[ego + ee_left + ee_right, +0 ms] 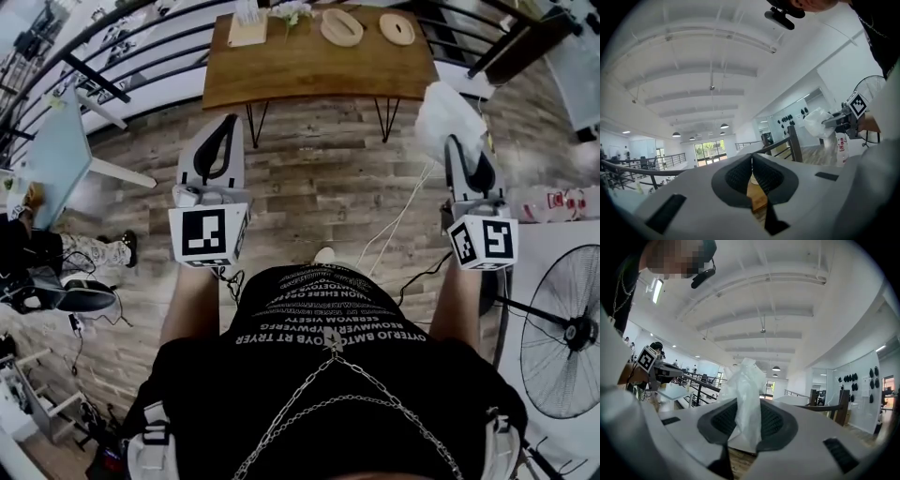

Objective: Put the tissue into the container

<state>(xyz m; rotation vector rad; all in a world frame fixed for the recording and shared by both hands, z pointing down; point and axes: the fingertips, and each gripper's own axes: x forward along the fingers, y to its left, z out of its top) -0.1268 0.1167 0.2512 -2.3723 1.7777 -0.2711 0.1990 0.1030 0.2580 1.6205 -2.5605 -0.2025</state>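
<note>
Currently the left gripper (pixel 225 127) has its jaws shut with nothing between them: in the left gripper view the pads (pixel 740 176) meet at the tip. We see only a sliver of the wooden table (pixel 309 70) through the slit below. The right gripper (pixel 461 145) is clamped at a narrow opening on the tissue (pixel 441 112). In the right gripper view the white tissue (pixel 747 390) is pinched between the pads and bunches up above them.

In the head view the tissue sits at upper right, above the plank floor (pixel 319 187), just off the table's right end. The table is top centre with two round wooden trays (pixel 342 26) on it. A fan (pixel 562 337) is at lower right, a white cable (pixel 398 220) crosses the floor, and a railing (pixel 793 143) shows behind.

Both forearms (pixel 187 300) reach forward, well apart. The grippers are level and point towards the table, with the marker cubes (pixel 208 234) facing the head camera.
</note>
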